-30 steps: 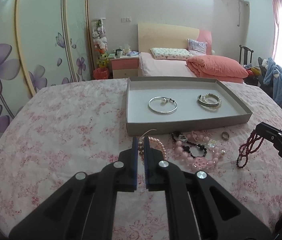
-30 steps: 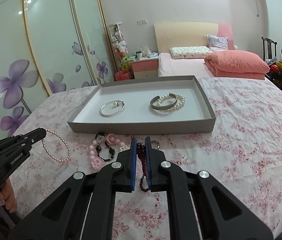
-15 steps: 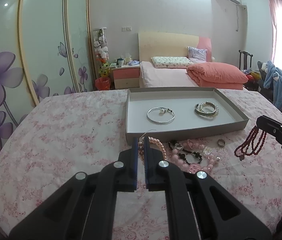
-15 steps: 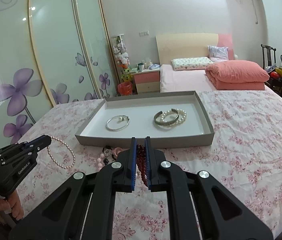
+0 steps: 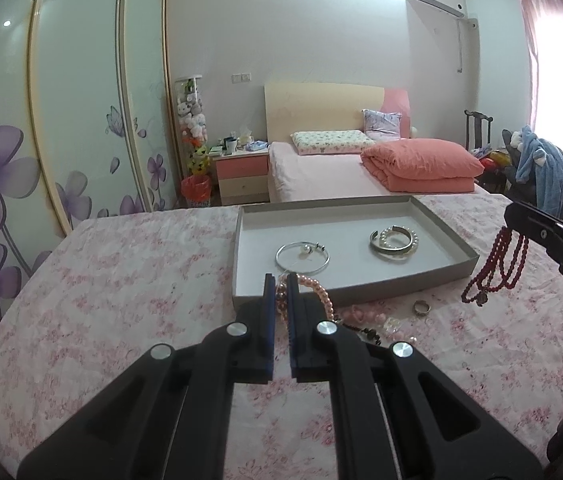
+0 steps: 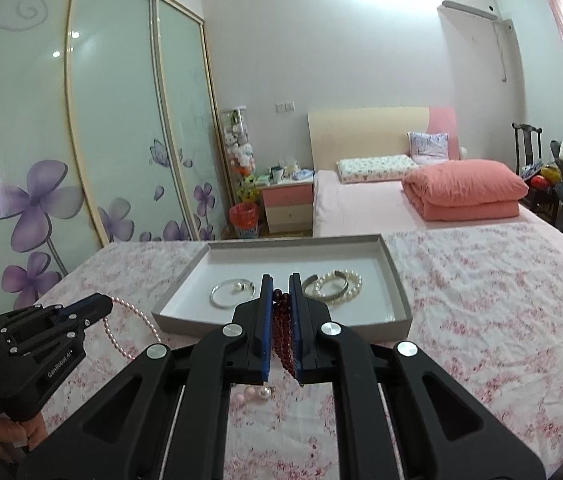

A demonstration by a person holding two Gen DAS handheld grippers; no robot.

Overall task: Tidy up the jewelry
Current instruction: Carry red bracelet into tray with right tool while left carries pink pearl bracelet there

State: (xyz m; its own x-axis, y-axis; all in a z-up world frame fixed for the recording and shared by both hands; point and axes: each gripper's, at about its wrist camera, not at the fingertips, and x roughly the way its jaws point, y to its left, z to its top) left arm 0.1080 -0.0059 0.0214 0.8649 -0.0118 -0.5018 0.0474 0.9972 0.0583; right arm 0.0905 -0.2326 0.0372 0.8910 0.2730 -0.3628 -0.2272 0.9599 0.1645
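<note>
Floral pink bedspread (image 5: 121, 300), grey tray (image 5: 361, 294) lying on it, silver ring (image 5: 420, 307) (beside loose pink beads (image 5: 365, 316))

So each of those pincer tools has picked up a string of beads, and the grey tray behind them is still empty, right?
Not quite: the grey tray is not empty. The right wrist view shows a silver bangle and a pearl bracelet lying in it. The rest holds: the left gripper holds pink pearls, the right gripper dark red beads.

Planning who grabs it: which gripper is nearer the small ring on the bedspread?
Right. The right gripper hangs just beyond the ring; the left gripper sits farther across.
</note>
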